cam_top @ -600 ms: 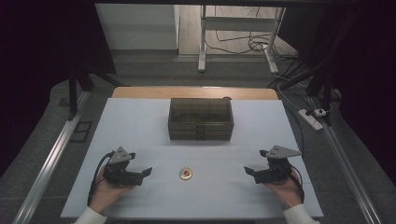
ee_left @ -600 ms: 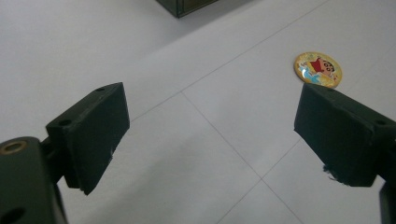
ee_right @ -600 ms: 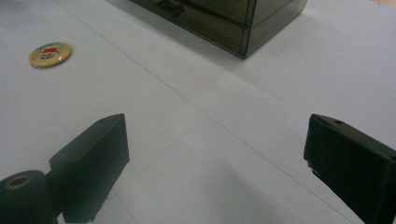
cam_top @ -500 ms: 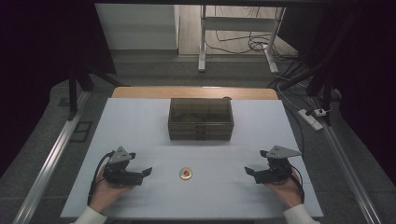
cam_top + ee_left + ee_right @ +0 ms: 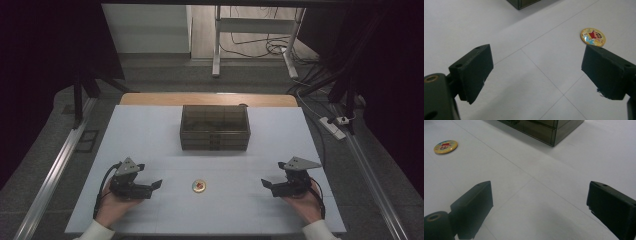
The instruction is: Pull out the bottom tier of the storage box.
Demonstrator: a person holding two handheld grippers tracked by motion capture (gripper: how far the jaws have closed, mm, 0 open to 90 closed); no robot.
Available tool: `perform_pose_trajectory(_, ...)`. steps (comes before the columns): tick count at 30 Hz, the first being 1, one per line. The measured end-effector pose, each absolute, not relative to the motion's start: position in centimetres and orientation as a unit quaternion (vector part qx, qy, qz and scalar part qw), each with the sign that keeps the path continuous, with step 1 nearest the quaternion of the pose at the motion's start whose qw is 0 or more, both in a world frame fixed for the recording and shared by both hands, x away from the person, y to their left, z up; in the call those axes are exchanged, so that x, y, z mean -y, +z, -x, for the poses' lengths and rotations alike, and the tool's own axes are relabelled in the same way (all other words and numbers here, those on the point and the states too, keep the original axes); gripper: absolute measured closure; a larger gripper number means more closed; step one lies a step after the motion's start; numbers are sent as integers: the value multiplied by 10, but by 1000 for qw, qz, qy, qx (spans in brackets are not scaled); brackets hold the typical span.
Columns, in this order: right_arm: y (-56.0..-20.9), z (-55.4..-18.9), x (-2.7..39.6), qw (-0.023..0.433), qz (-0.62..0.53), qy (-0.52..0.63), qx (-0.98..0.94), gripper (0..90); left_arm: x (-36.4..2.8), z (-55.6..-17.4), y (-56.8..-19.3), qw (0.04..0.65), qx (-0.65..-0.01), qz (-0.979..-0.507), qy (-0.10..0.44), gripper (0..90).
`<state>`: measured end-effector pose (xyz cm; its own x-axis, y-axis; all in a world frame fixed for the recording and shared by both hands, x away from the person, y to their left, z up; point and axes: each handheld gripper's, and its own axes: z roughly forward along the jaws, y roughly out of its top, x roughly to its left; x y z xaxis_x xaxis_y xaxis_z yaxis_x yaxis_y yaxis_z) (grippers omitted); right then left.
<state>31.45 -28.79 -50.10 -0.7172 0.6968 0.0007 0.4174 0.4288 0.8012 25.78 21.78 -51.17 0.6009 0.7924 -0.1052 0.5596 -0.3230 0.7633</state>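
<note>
A small round yellow badge (image 5: 199, 186) with a red cartoon figure lies flat on the white table (image 5: 150, 130), near its front edge and midway between my hands. It lies just past the right jaw in the left gripper view (image 5: 593, 37) and far off at the upper left in the right gripper view (image 5: 445, 146). My left gripper (image 5: 156, 185) rests at the front left, open and empty, pointing right toward the badge. At the front right, my right gripper (image 5: 265, 184) points left, also open with nothing between its jaws. A dark see-through drawer box (image 5: 215, 127) stands at the table's middle back.
Bare white table stretches between the grippers and the box (image 5: 541, 130). Behind the table a wooden strip (image 5: 207, 99) runs along its far edge. Beyond it are floor cables (image 5: 260, 47) and a power strip (image 5: 334, 127) at the right. Metal rails (image 5: 55, 170) flank the table.
</note>
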Motion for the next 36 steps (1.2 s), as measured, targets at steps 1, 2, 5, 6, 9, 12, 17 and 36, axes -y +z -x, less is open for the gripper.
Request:
perform_pose_trajectory(1, -501, -314, 287, 168, -335, 414, -829, 68, -217, -258, -512, 400, -422, -800, 145, 101)
perform_pose_trajectory(2, -501, -314, 287, 172, -334, 412, -830, 69, -217, -257, -512, 399, -422, -801, 145, 101)
perform_pose_trajectory(5, -500, -312, 287, 172, -337, 416, -827, 69, -217, -256, -512, 401, -421, -801, 145, 101)
perform_pose_trajectory(6, -499, -311, 287, 172, -337, 418, -826, 71, -217, -256, -512, 402, -420, -800, 146, 101)
perform_pose_trajectory(9, -499, -312, 286, 174, -338, 423, -823, 72, -218, -258, -512, 402, -421, -800, 144, 101)
perform_pose_trajectory(12, -500, -312, 285, 169, -340, 426, -821, 72, -217, -259, -513, 401, -422, -800, 143, 101)
perform_pose_trajectory(17, -501, -312, 280, 167, -337, 425, -824, 74, -217, -258, -514, 400, -422, -801, 143, 101)
perform_pose_trajectory(36, -502, -308, 259, 162, -321, 429, -829, 74, -217, -257, -515, 404, -422, -799, 142, 100)
